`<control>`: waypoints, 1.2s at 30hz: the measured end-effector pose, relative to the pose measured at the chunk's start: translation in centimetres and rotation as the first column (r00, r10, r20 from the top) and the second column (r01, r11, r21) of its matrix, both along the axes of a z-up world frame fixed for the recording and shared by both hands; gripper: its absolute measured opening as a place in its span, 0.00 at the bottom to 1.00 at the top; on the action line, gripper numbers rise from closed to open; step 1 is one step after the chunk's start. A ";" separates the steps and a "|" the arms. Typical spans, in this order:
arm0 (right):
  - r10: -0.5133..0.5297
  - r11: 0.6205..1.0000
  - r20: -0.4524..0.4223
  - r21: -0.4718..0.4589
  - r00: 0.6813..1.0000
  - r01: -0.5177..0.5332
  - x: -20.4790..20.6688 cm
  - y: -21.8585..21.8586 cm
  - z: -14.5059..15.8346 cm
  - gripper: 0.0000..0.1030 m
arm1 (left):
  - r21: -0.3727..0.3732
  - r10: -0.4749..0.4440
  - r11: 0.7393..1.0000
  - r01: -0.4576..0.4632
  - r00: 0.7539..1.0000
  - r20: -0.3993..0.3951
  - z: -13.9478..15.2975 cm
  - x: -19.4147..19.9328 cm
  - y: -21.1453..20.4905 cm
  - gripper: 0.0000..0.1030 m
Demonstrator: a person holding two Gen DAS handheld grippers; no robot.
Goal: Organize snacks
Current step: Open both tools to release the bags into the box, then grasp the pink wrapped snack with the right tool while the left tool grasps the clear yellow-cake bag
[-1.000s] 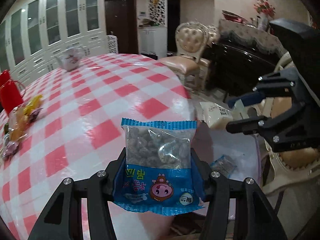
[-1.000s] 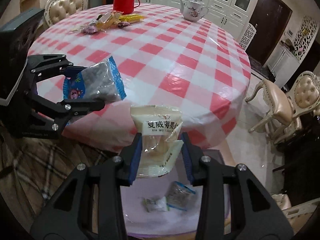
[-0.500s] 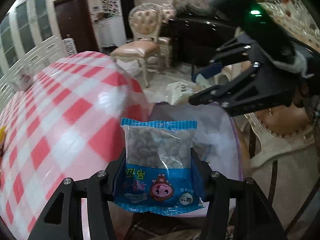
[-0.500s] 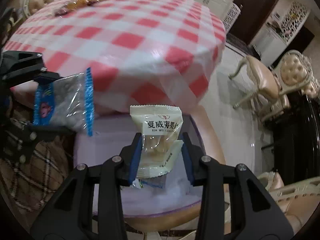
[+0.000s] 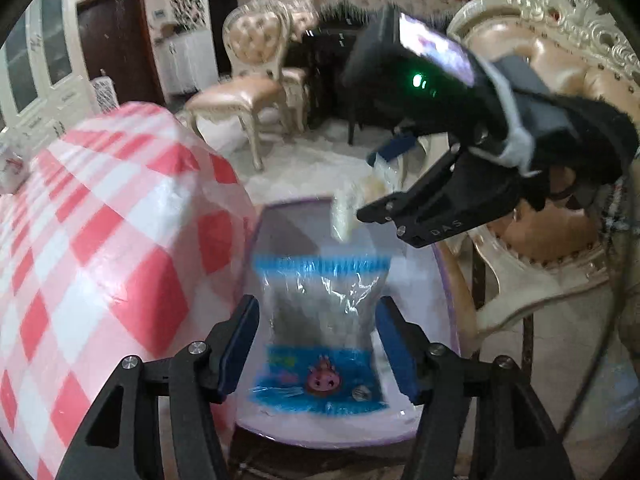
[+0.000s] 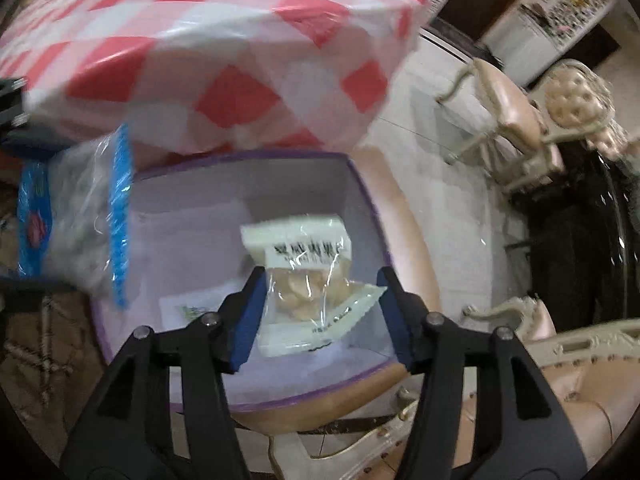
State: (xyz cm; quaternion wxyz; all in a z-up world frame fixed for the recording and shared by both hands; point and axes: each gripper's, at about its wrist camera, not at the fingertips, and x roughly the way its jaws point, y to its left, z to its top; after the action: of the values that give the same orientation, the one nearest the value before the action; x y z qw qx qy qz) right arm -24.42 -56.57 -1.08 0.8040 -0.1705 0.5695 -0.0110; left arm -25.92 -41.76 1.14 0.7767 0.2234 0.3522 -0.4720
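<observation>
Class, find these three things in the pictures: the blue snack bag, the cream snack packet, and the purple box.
blue snack bag [image 5: 320, 320]: left wrist view, clear middle panel.
cream snack packet [image 6: 308, 280]: right wrist view, clear window.
purple box [image 6: 362, 188]: right wrist view, right rim.

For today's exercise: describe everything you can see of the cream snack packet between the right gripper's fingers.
The cream snack packet is a small plastic pouch, cream with black lettering and a clear window showing pale pieces. It hangs tilted and crumpled above the purple-rimmed box. The right gripper has just been opening; its blue pads stand apart from the packet, which looks released.
</observation>
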 end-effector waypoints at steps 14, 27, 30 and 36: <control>-0.037 0.993 0.261 0.121 0.965 0.005 1.4 2.3 7.1 0.61 | -0.195 0.211 0.963 -0.185 0.970 0.121 4.8 2.8 8.5 0.84; 0.146 0.846 0.488 0.389 0.860 -0.364 12.8 25.4 8.5 0.89 | -0.175 0.814 0.581 -0.795 0.566 0.131 3.2 12.7 34.4 0.84; 0.220 0.805 0.424 0.430 0.878 -0.409 16.1 31.0 6.4 0.89 | -0.148 0.875 0.484 -0.862 0.475 0.098 2.3 15.2 40.6 0.84; 0.317 0.780 0.311 0.453 0.896 -0.433 23.4 39.8 3.1 0.89 | -0.224 0.946 0.247 -0.943 0.284 -0.153 2.1 18.3 52.2 0.84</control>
State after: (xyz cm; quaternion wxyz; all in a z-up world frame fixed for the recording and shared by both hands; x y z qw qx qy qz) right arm -1.05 -16.76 1.99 0.8631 -0.0593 0.4143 0.2827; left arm -7.65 10.46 3.26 0.9284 -0.1374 0.3422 0.0454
